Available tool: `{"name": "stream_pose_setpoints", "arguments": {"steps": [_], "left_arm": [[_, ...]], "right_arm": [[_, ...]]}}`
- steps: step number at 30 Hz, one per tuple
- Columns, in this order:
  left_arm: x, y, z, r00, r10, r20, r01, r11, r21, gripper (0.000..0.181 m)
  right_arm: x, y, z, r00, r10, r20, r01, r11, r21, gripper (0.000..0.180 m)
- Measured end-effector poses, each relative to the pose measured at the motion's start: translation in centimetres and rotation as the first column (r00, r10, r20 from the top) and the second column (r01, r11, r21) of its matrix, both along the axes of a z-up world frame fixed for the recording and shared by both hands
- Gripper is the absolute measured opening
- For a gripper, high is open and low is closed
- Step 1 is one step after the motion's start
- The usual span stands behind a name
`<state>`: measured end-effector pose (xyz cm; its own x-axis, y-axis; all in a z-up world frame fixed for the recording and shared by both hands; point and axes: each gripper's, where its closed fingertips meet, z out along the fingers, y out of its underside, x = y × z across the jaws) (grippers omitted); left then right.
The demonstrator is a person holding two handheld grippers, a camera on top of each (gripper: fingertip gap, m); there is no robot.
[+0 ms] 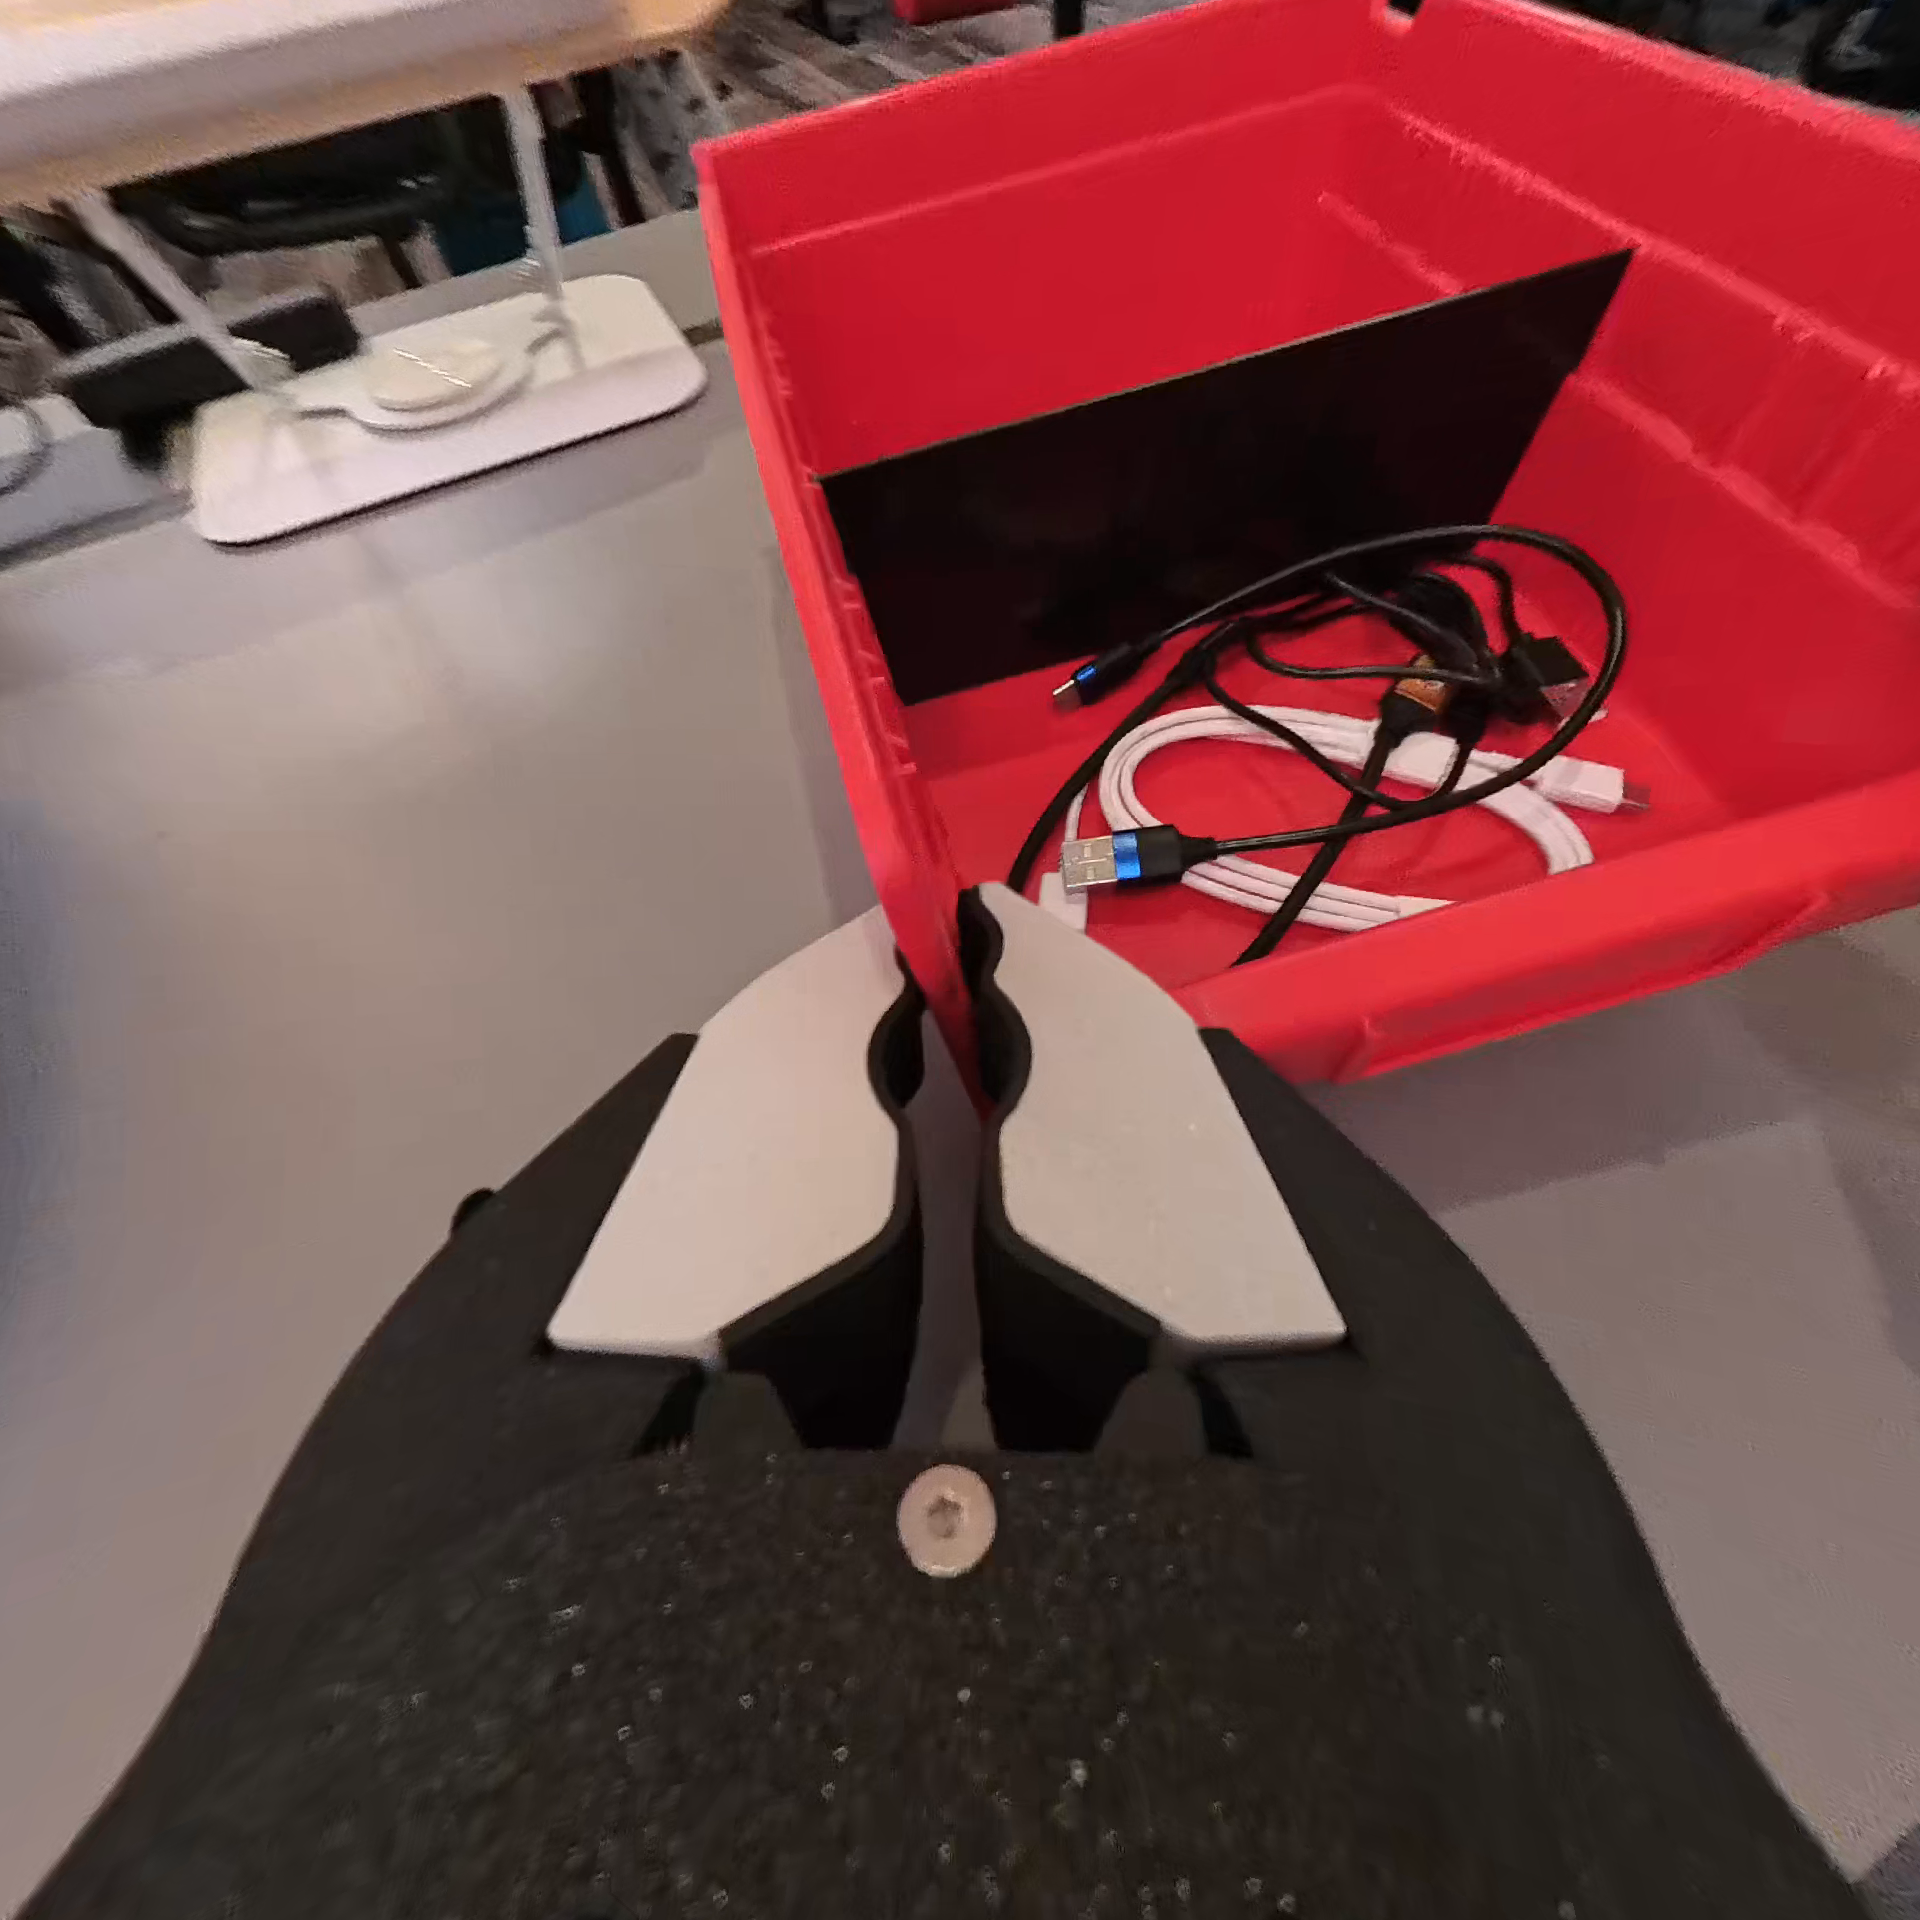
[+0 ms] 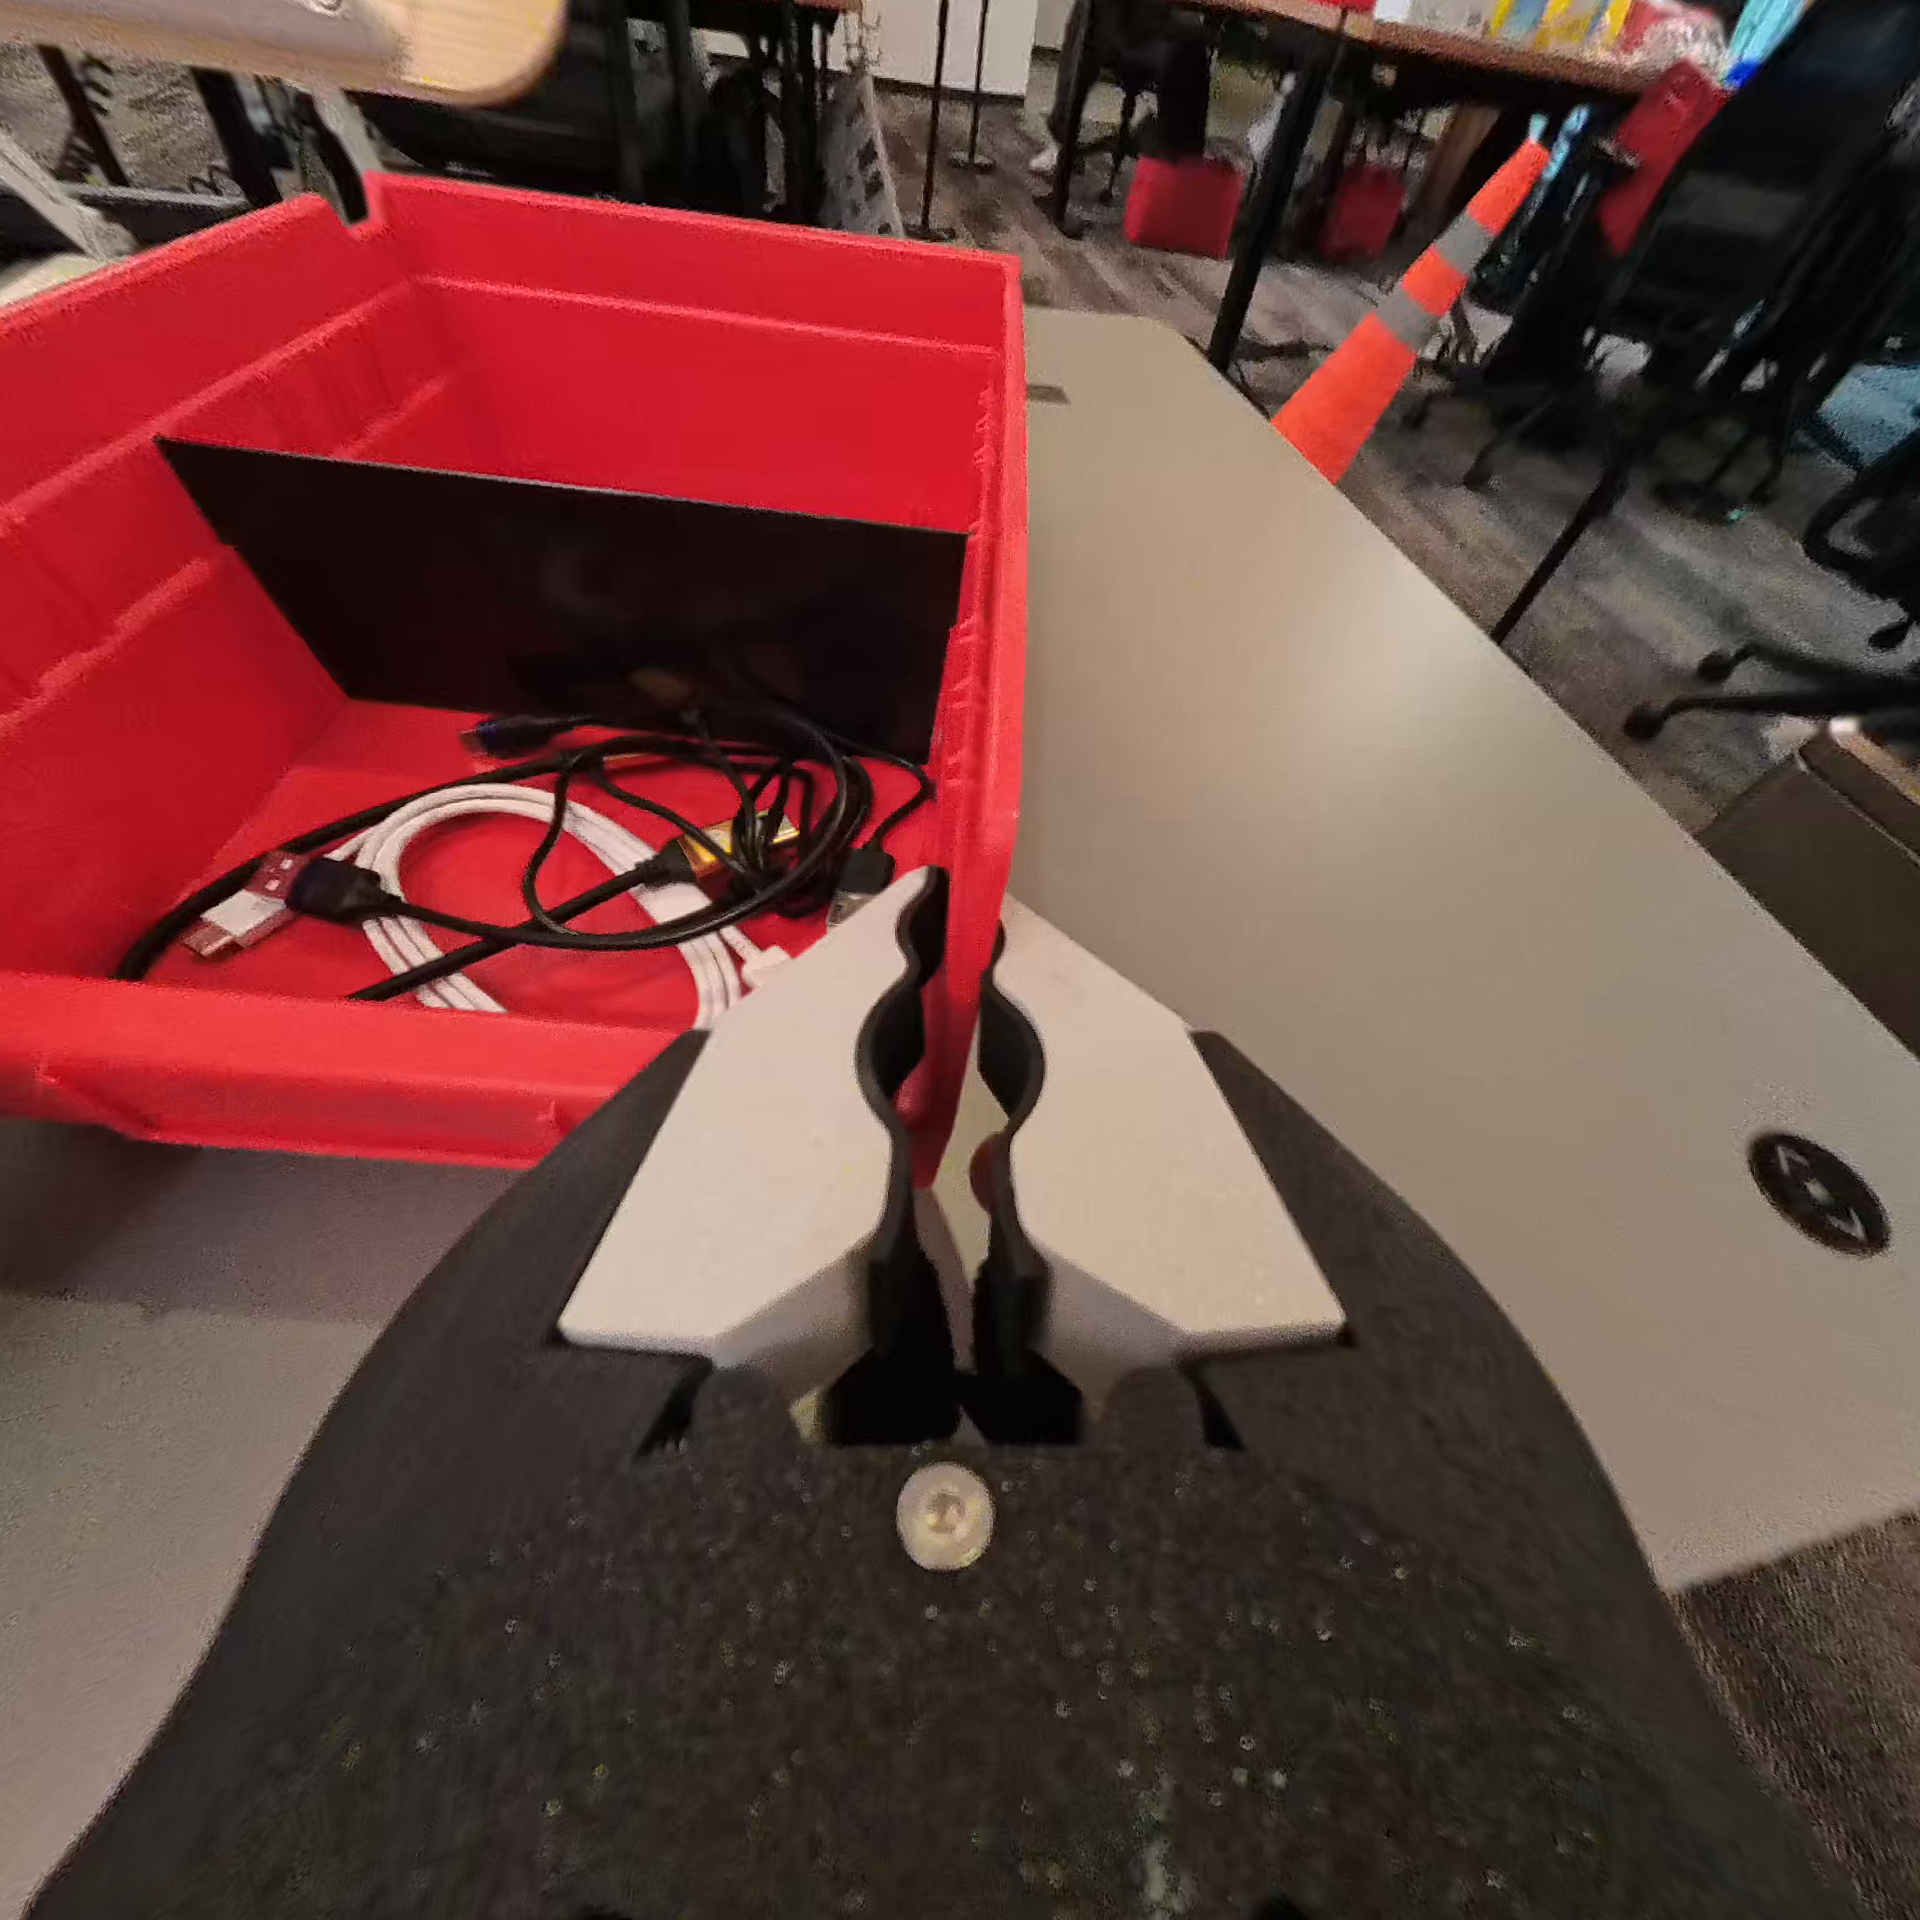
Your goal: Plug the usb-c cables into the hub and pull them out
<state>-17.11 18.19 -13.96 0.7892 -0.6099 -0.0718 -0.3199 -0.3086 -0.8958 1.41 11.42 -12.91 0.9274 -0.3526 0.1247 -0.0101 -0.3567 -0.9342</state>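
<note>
A red plastic bin point(image 1: 1558, 935) stands on the grey table point(image 1: 364, 831), split by a black divider point(image 1: 1195, 520). In its near compartment lies a tangle of black cables point(image 1: 1455, 644), one with a blue-collared plug point(image 1: 1122, 857), and a coiled white cable point(image 1: 1195, 727). My left gripper point(image 1: 935, 925) is closed to a narrow gap astride the bin's front-left corner wall. My right gripper point(image 2: 961, 914) is closed the same way astride the bin's point(image 2: 312, 1070) front-right corner wall, beside the cables point(image 2: 582, 862) and the divider point(image 2: 582, 592). No hub is in view.
A white stand base point(image 1: 447, 416) with a round puck sits on the table left of the bin. Right of the bin the table point(image 2: 1299, 831) runs to its edge, with a black round insert point(image 2: 1818, 1195). An orange cone point(image 2: 1392, 343) and chairs stand beyond. Tip to tip, the grippers are about 20 centimeters apart.
</note>
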Motion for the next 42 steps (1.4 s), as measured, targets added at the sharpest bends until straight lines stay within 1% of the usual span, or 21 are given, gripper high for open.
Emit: {"name": "stream_pose_setpoints", "arguments": {"steps": [6,8,11,14,16,17,19,21,22,23,24,26,28,30,32,34,36,38,40,41,42], "left_arm": [[-6.8,2.8,2.8,0.991,0.131,0.027,-0.133,0.986,0.100,0.003],[-10.0,3.8,2.9,0.980,0.195,0.028,-0.197,0.976,0.099,0.003],[-14.4,5.0,2.4,0.962,0.274,0.022,-0.275,0.959,0.072,0.003],[-17.2,6.0,1.6,0.943,0.333,0.008,-0.333,0.942,0.050,0.003],[-18.0,6.4,0.3,0.945,0.324,-0.046,-0.322,0.946,0.039,0.004],[-18.2,6.7,-0.2,0.949,0.303,-0.084,-0.298,0.952,0.069,0.005],[-18.0,6.7,-0.3,0.960,0.248,-0.128,-0.240,0.968,0.075,0.010],[-17.2,5.7,0.0,0.983,0.170,-0.066,-0.170,0.985,0.010,0.038],[-17.1,4.9,0.7,0.988,0.154,0.001,-0.154,0.988,-0.019,0.039],[-17.5,4.0,1.8,0.985,0.149,0.085,-0.145,0.989,-0.041,0.041],[-18.3,3.2,3.2,0.974,0.149,0.171,-0.140,0.988,-0.063,0.042],[-22.2,2.7,5.9,0.939,0.213,0.271,-0.188,0.976,-0.113,0.042],[-29.7,4.3,7.6,0.897,0.374,0.236,-0.353,0.927,-0.128,0.043],[-37.2,6.0,7.9,0.849,0.504,0.157,-0.493,0.863,-0.107,0.051],[-42.4,7.4,6.0,0.829,0.559,0.021,-0.555,0.826,-0.103,0.060],[-44.0,8.7,3.5,0.853,0.518,-0.063,-0.522,0.845,-0.117,0.064],[-43.5,9.7,1.4,0.894,0.446,-0.053,-0.449,0.881,-0.152,0.060],[-43.5,11.0,0.4,0.891,0.454,-0.014,-0.450,0.878,-0.163,0.041],[-43.3,12.0,-0.2,0.892,0.450,0.036,-0.436,0.880,-0.187,0.023],[-42.9,12.2,-0.4,0.895,0.440,0.075,-0.416,0.883,-0.217,0.013],[-43.0,12.3,-0.6,0.886,0.454,0.095,-0.421,0.873,-0.246,0.008]], "right_arm": [[-5.8,4.5,2.9,0.993,0.113,0.021,-0.114,0.989,0.094,0.001],[-8.7,6.7,3.3,0.984,0.177,0.037,-0.179,0.978,0.104,0.001],[-13.0,9.7,2.6,0.963,0.268,0.021,-0.269,0.960,0.073,0.001],[-16.0,11.8,1.0,0.942,0.334,-0.006,-0.334,0.942,0.036,0.001],[-17.0,12.4,-0.1,0.931,0.364,-0.017,-0.364,0.932,0.001,0.002],[-17.2,12.6,-0.9,0.929,0.368,-0.045,-0.369,0.929,-0.024,0.002],[-17.2,12.9,-0.9,0.923,0.376,-0.085,-0.378,0.926,-0.009,0.004],[-17.5,12.8,-1.0,0.897,0.422,-0.128,-0.429,0.902,-0.035,0.005],[-17.6,12.5,-0.9,0.878,0.453,-0.154,-0.464,0.885,-0.042,0.009],[-17.6,11.9,-0.7,0.859,0.481,-0.175,-0.495,0.868,-0.043,0.022],[-17.3,11.3,-0.3,0.844,0.501,-0.190,-0.515,0.857,-0.030,0.030],[-16.7,10.4,1.8,0.826,0.524,-0.208,-0.523,0.850,0.067,0.032],[-15.9,9.8,4.6,0.835,0.527,-0.158,-0.496,0.846,0.197,0.031],[-17.0,9.1,6.9,0.801,0.594,-0.077,-0.553,0.782,0.287,0.031],[-18.9,8.8,7.5,0.760,0.649,-0.025,-0.616,0.733,0.288,0.031],[-21.1,8.2,7.1,0.725,0.689,0.009,-0.662,0.694,0.283,0.031],[-23.6,7.2,6.3,0.687,0.724,0.052,-0.710,0.655,0.259,0.030],[-27.0,5.6,5.7,0.609,0.788,0.093,-0.783,0.578,0.229,0.028],[-31.1,4.1,4.4,0.506,0.856,0.104,-0.855,0.482,0.189,0.027],[-33.2,3.6,3.6,0.455,0.887,0.073,-0.883,0.439,0.163,0.027],[-35.4,3.2,2.7,0.405,0.914,0.026,-0.907,0.398,0.135,0.029]]}}
